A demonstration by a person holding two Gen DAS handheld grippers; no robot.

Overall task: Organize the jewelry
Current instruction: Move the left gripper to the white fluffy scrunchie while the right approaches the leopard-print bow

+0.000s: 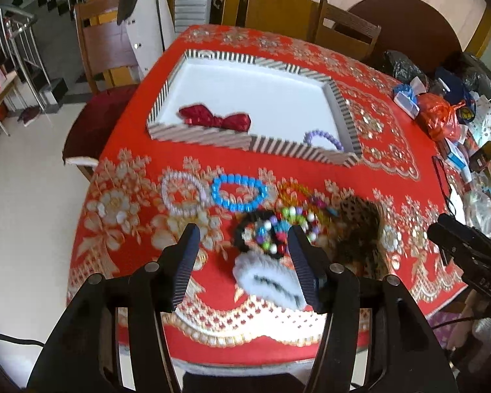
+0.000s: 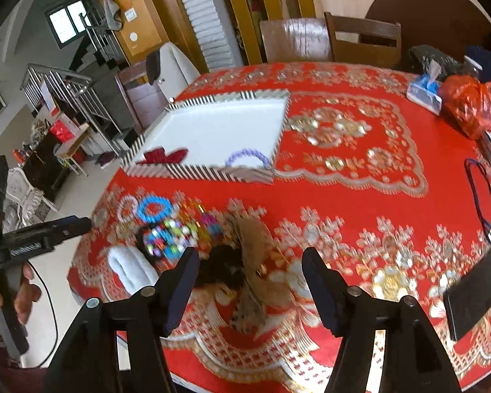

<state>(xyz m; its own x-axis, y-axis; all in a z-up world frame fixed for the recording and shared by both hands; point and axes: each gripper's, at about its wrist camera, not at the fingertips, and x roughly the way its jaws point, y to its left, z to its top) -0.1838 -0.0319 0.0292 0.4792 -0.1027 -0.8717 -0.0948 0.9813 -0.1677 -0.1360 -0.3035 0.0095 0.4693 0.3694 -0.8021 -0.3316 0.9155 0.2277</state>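
Note:
A striped tray point(image 1: 248, 144) point(image 2: 199, 172) with a white floor holds a red bow point(image 1: 214, 118) and a purple bead bracelet point(image 1: 324, 139). In front of it on the red cloth lie a pale bracelet point(image 1: 183, 195), a blue bracelet point(image 1: 239, 193), an orange bracelet point(image 1: 294, 193), a pile of multicoloured and black bracelets point(image 1: 275, 229), a white fluffy hair band point(image 1: 271, 278) and a leopard bow point(image 1: 360, 226) point(image 2: 255, 245). My left gripper point(image 1: 244, 245) is open above the pile and white band. My right gripper point(image 2: 250, 262) is open over the leopard bow.
Bags, a tissue pack point(image 2: 424, 93) and small boxes crowd the table's right side. A black phone point(image 2: 474, 294) and cable lie near the right edge. Wooden chairs point(image 2: 363, 37) stand around the table. The table's front edge is close below both grippers.

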